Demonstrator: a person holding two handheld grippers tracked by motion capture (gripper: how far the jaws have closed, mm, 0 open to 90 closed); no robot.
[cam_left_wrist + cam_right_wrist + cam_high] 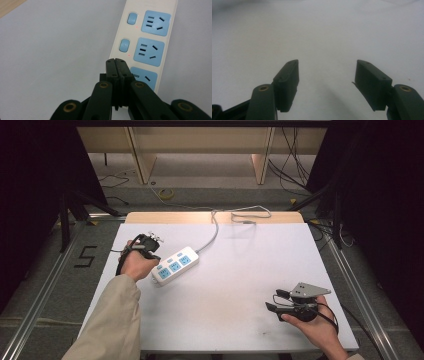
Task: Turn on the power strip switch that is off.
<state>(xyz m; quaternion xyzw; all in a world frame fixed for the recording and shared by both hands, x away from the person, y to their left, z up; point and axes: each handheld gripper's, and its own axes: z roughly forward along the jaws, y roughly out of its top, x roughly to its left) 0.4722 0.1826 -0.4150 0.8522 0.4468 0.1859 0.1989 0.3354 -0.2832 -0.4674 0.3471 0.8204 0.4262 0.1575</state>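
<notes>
1. Lying at an angle on the left half of the white rectangular counter is a white plastic power strip with three blue sockets and blue switches; its grey cable runs off toward the far edge.
2. The left gripper has its black jaws pressed flat together with nothing between them, the tips over the strip's switch-side edge, beside the nearest socket.
3. Whether the tips touch the strip cannot be told.
4. The right gripper rests low over bare counter at the near right corner, well apart from the strip, jaws spread wide and holding nothing.
</notes>
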